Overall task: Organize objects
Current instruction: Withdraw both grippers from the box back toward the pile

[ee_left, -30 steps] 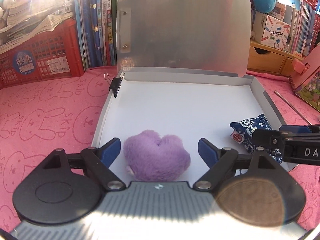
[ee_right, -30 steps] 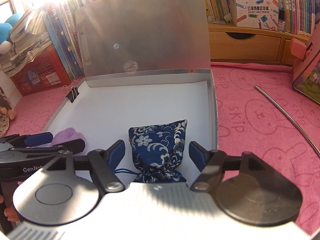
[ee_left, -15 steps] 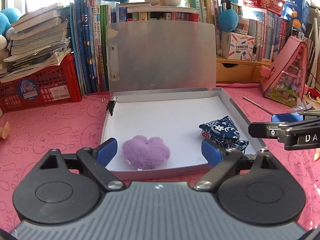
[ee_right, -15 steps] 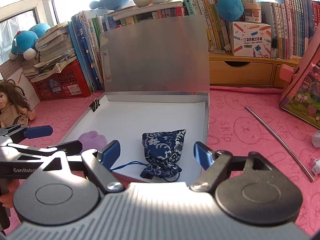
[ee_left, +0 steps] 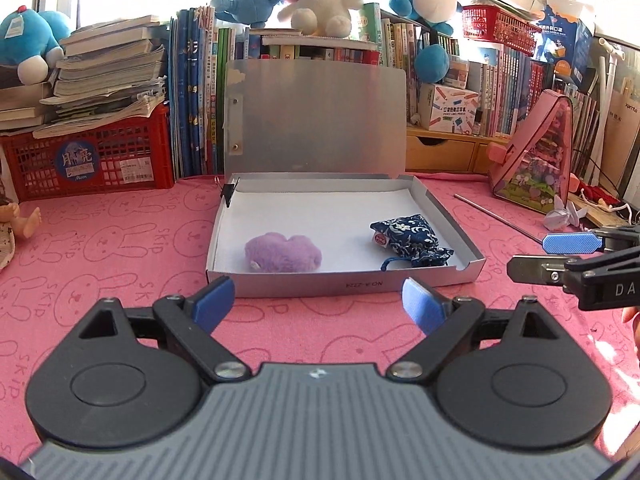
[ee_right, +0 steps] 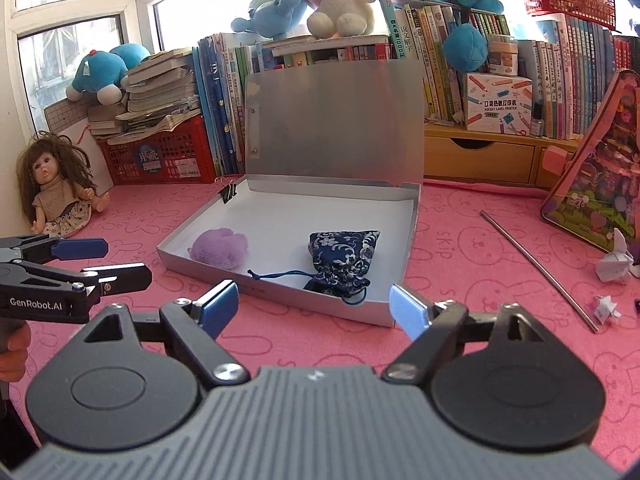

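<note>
The left gripper [ee_left: 318, 298] has its jaws spread wide with nothing between them, poised over the pink surface [ee_left: 120, 248] short of the gray box [ee_left: 344, 282]. The right gripper [ee_right: 314, 306] also holds nothing, its jaws wide. Inside the box, the purple plush [ee_left: 282, 252] lies at 9 o'clock and the blue pouch [ee_left: 408, 238] at 3 o'clock, well apart.

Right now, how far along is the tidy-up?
Done: purple plush and blue pouch lie inside the open grey box. In hand: nothing; left claw and right claw are open and empty. Left: the lid stands up, and a metal rod lies on the pink cloth.
</note>
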`<state>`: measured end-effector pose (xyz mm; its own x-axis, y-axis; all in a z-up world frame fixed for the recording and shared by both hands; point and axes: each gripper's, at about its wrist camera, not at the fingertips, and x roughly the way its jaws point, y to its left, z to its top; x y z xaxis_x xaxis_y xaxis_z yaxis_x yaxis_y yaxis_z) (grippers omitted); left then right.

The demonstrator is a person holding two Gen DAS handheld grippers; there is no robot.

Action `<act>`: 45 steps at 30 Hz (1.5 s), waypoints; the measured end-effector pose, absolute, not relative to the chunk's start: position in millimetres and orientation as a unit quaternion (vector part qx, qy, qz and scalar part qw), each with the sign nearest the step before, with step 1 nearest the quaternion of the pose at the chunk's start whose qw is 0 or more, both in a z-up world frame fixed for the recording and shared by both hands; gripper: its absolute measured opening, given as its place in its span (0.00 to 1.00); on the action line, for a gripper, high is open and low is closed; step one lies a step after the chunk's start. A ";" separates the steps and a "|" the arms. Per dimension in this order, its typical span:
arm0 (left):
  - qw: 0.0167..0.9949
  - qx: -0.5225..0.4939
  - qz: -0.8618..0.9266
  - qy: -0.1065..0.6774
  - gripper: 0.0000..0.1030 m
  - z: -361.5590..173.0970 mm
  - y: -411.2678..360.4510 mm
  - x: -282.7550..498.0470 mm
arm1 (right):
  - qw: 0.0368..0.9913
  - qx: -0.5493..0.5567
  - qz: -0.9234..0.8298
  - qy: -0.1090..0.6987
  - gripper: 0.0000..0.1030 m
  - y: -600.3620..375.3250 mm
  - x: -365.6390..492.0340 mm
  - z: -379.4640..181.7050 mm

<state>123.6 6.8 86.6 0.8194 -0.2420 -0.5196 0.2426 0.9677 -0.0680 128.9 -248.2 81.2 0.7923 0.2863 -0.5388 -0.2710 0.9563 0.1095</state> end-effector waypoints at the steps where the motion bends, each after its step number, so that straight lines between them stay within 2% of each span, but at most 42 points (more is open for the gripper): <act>1: 0.954 0.000 -0.127 0.271 0.91 85.2 7.4 118.0 | 0.948 0.007 0.147 0.283 0.87 -247.4 123.0 80.2; 23: 0.971 0.004 -0.107 0.212 0.91 48.2 10.1 25.9 | 0.960 -0.064 0.126 0.241 0.90 -230.9 37.0 39.6; 45: 0.971 0.009 -0.121 0.204 0.91 10.7 7.8 -17.2 | 0.967 -0.046 0.083 0.238 0.90 -228.8 -5.2 1.7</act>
<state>-17.2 7.8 10.7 0.8870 -0.2323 -0.3990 0.2392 0.9704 -0.0331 -5.2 -228.8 1.7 0.8727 0.1395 -0.4678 -0.1831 0.9819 -0.0487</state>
